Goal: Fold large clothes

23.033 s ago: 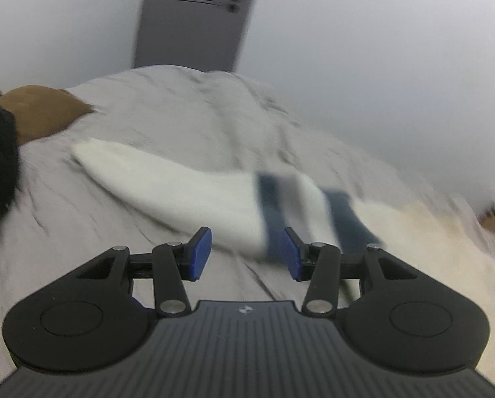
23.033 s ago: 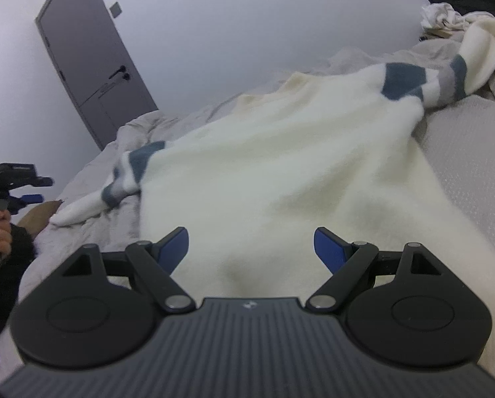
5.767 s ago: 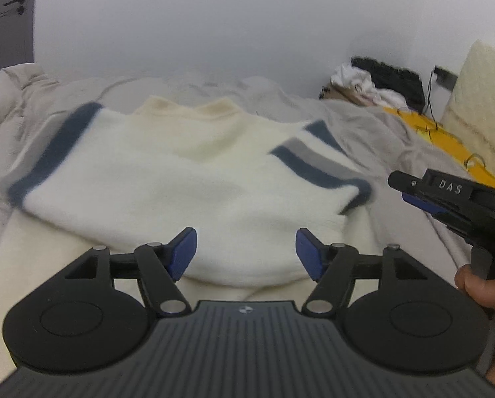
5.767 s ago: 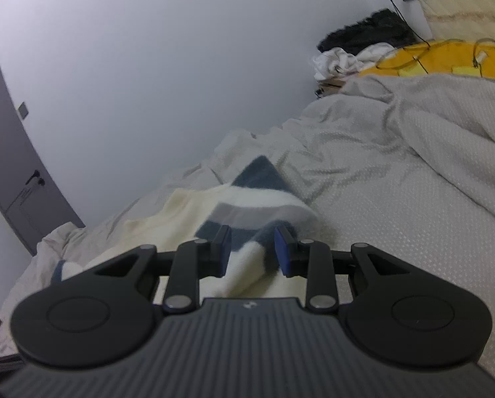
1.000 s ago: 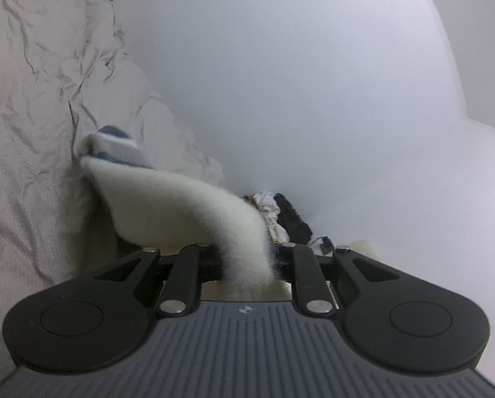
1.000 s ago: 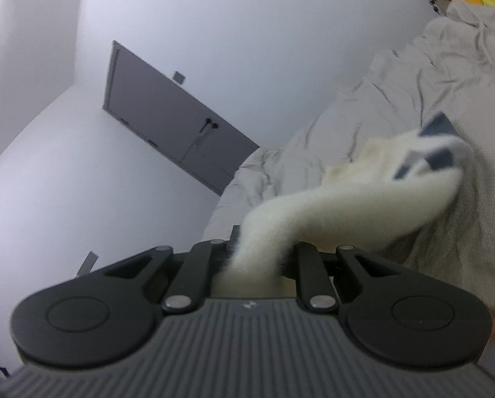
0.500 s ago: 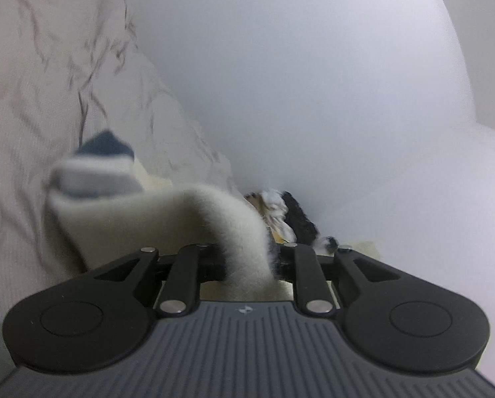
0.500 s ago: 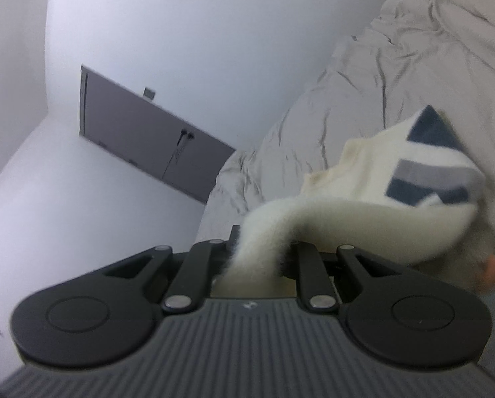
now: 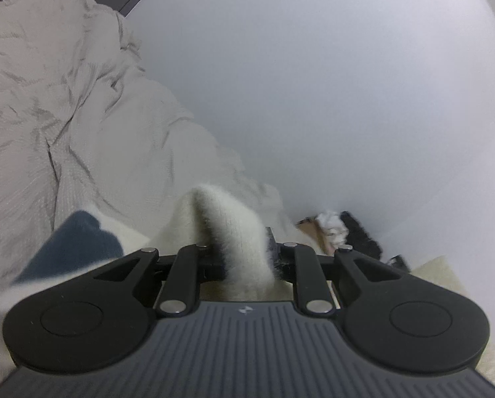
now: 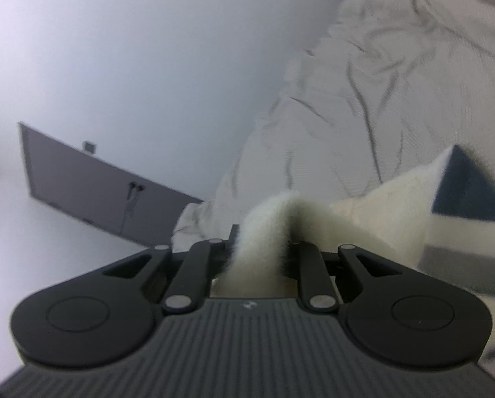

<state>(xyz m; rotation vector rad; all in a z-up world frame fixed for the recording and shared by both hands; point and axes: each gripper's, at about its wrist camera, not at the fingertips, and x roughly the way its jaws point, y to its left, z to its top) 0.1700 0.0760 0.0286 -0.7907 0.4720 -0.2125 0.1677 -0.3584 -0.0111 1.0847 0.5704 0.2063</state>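
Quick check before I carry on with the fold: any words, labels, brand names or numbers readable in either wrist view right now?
No readable text in either view.
Left gripper housing: a small pale emblem, no letters.
Right gripper housing: the same emblem, blurred.
Sweater, bedding, door: no writing visible.

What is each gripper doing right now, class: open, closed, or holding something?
Left gripper: closed on a fold of the cream sweater.
Right gripper: closed on another fold of the same sweater.
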